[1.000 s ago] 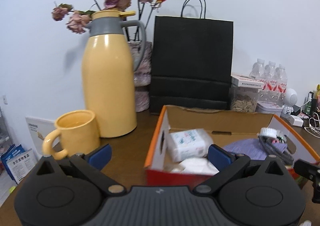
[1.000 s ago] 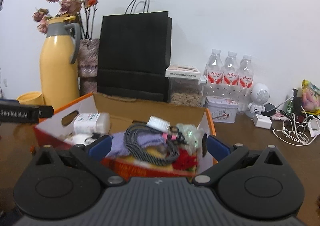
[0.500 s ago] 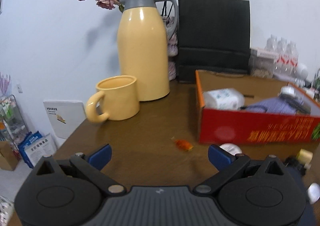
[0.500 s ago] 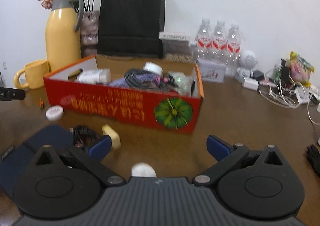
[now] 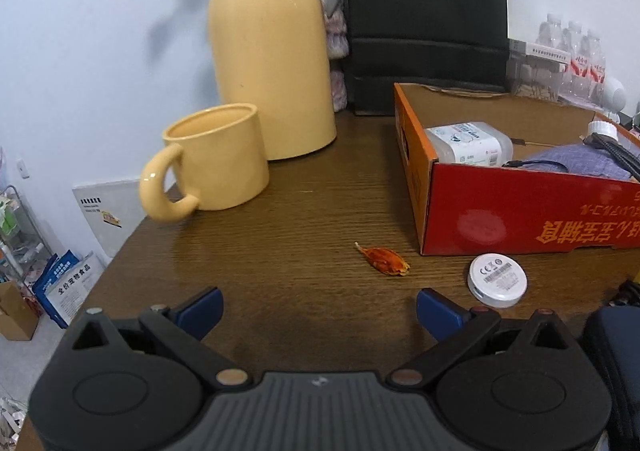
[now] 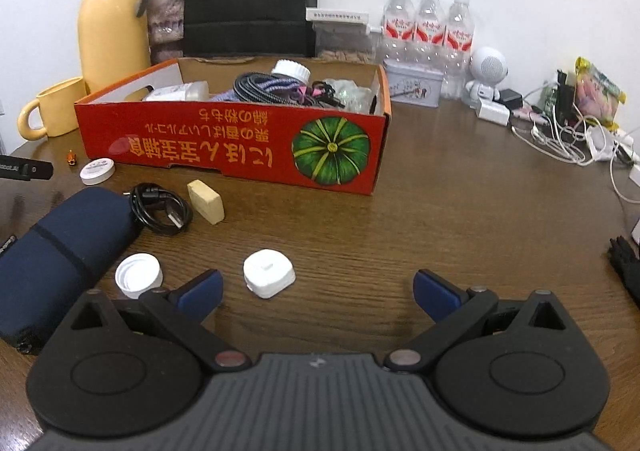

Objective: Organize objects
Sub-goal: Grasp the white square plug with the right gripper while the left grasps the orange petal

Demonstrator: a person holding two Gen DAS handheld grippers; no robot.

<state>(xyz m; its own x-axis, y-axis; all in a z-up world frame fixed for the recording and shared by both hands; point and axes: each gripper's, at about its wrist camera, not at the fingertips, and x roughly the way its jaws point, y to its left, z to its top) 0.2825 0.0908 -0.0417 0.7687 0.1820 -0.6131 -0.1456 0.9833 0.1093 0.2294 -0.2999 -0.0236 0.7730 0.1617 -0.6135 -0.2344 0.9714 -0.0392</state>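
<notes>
Your left tool (image 5: 319,311) hangs over the table (image 5: 280,219), jaws wide apart and empty. Your right tool (image 6: 318,293) is the same, spread wide, gripping nothing. The red box (image 6: 240,143) is your landmark: in front of it lie a round white disc (image 6: 97,170), a coiled black cable (image 6: 160,209) and a beige block (image 6: 205,202). Nearer you from the box sit a white cap (image 6: 139,275) and a white charger (image 6: 269,273), the blue case (image 6: 56,251) beside them. Left of the box stand the mug (image 5: 216,161) and the yellow jug (image 5: 272,51).
</notes>
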